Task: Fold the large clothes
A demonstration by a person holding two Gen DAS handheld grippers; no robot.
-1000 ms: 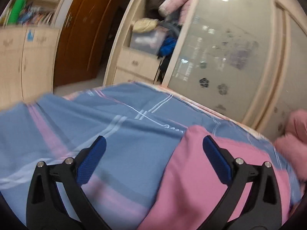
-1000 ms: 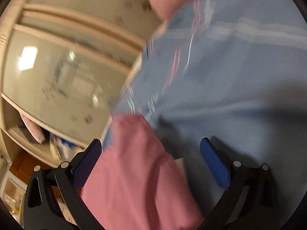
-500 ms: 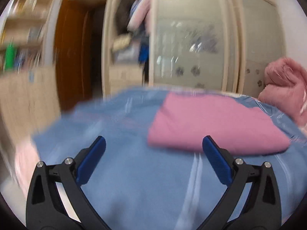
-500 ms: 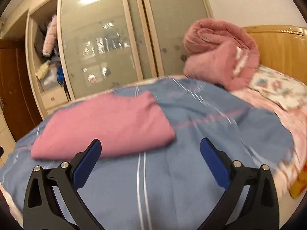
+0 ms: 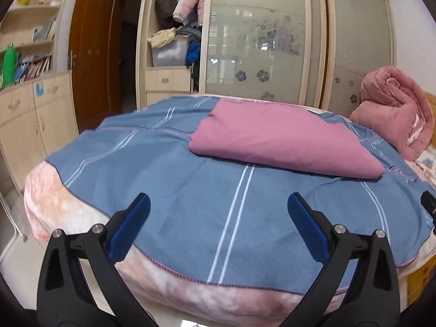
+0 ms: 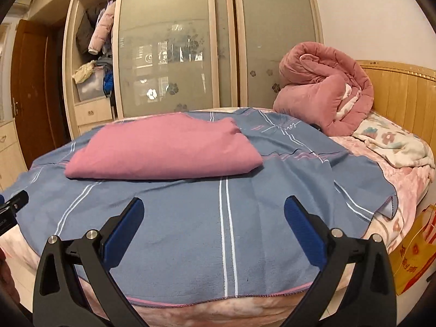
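Nearest, left tongs [image 5: 218, 212] spread wide, blue pads [image 5: 130, 229] gripping nothing, hovering above the near edge of the bed [image 5: 68, 204]. Likewise right tongs [image 6: 214, 215] spread wide and bare, poised over the same edge. Below both, blue striped blanket [image 6: 226, 231] spread flat over the pink bedding, its near hem trimmed in pink, its right-hand corner [image 6: 389, 207] turned up. Farther in, folded pink garment [image 6: 166, 150] lying flat toward the far side of the blanket, well apart from both tongs; seen again from the left wrist [image 5: 278, 141] as a neat slab with a thick folded edge facing forward. Beyond it, toward the wooden headboard [image 6: 395, 95], rolled pink quilt [image 6: 324, 84] heaped up, floral sheet [image 6: 387, 141] beside it. Behind the bed, wardrobe with frosted sliding doors [image 6: 169, 54], one section open and stuffed with clothes [image 5: 188, 13]. At far left, brown door [image 5: 92, 49] and cream cabinets under bookshelves [image 5: 30, 43].
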